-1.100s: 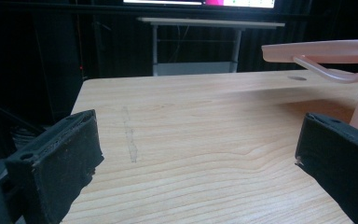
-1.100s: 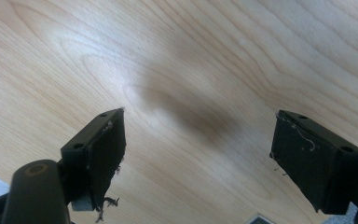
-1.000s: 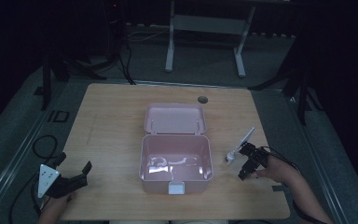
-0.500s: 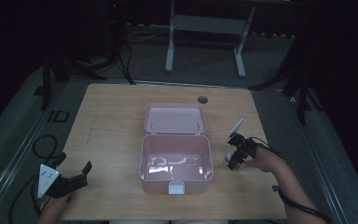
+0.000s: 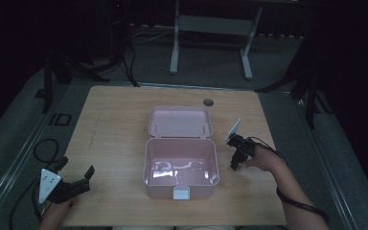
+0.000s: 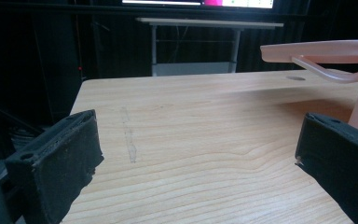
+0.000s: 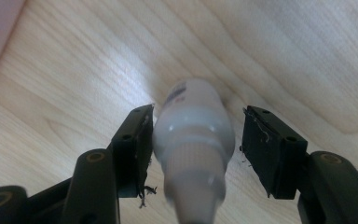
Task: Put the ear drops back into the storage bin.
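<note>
Just right of the open pink box (image 5: 181,163), the right gripper (image 7: 193,140) has been closing around a small white bottle (image 7: 193,135), one pad touching, the other still apart. It looks light, stiff and slick (round plastic), so squeeze its wide middle. The left gripper (image 6: 196,158), well left of the box, gapes empty.

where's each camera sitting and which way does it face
High view: above the person's side, facing forward and down on the table; shows both forearms, left gripper, right gripper and open pink box.
Left gripper view: low, looking across the table between its wide-open jaws.
Right gripper view: looking down at a white bottle between its closing jaws, one side still gapped.
Shared: high and left gripper views show the box lid.
</note>
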`<action>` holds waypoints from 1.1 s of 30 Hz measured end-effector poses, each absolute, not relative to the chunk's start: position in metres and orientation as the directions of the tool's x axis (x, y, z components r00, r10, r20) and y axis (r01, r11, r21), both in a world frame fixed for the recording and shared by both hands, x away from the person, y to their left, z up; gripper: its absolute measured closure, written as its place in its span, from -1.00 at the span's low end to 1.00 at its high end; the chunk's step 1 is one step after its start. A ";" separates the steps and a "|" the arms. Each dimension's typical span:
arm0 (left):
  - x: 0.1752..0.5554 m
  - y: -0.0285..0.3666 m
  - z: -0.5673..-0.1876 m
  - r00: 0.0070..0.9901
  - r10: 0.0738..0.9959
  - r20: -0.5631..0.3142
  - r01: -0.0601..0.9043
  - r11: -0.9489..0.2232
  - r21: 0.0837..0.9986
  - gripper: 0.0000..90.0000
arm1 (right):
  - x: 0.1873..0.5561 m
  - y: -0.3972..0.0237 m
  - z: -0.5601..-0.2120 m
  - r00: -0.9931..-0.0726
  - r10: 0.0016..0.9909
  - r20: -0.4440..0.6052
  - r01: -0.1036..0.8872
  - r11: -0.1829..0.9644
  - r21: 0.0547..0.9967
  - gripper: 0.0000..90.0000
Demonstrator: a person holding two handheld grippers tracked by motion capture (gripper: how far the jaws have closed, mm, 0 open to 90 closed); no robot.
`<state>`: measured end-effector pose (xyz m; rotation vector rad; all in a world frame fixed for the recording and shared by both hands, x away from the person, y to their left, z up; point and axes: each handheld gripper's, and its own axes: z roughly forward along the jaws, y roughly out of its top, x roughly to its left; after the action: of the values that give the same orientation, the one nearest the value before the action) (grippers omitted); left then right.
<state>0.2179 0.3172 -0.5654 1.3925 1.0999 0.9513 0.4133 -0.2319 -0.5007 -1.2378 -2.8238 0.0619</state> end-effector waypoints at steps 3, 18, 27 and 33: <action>0.218 0.317 -0.565 0.256 0.966 -0.028 0.112 -0.001 0.994 -0.99 | 0.415 -0.229 -0.502 -0.679 0.733 0.022 0.731 0.679 -0.071 0.03; 0.218 0.317 -0.565 0.255 0.967 -0.029 0.113 0.000 0.994 -0.99 | 0.409 -0.222 -0.504 -0.789 0.615 0.004 0.612 0.787 -0.081 0.32; 0.218 0.317 -0.565 0.253 0.967 -0.026 0.114 -0.003 0.994 -0.99 | 0.396 -0.223 -0.499 -0.884 0.467 -0.003 0.466 0.881 -0.079 0.32; 0.218 0.317 -0.565 0.253 0.967 -0.027 0.114 -0.003 0.993 -0.99 | 0.382 -0.223 -0.497 -0.948 0.319 -0.006 0.319 0.946 -0.059 0.32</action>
<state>0.2180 0.3170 -0.5653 1.3933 1.1022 0.9520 0.3823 -0.2230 -0.4966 -0.5077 -3.0956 0.0926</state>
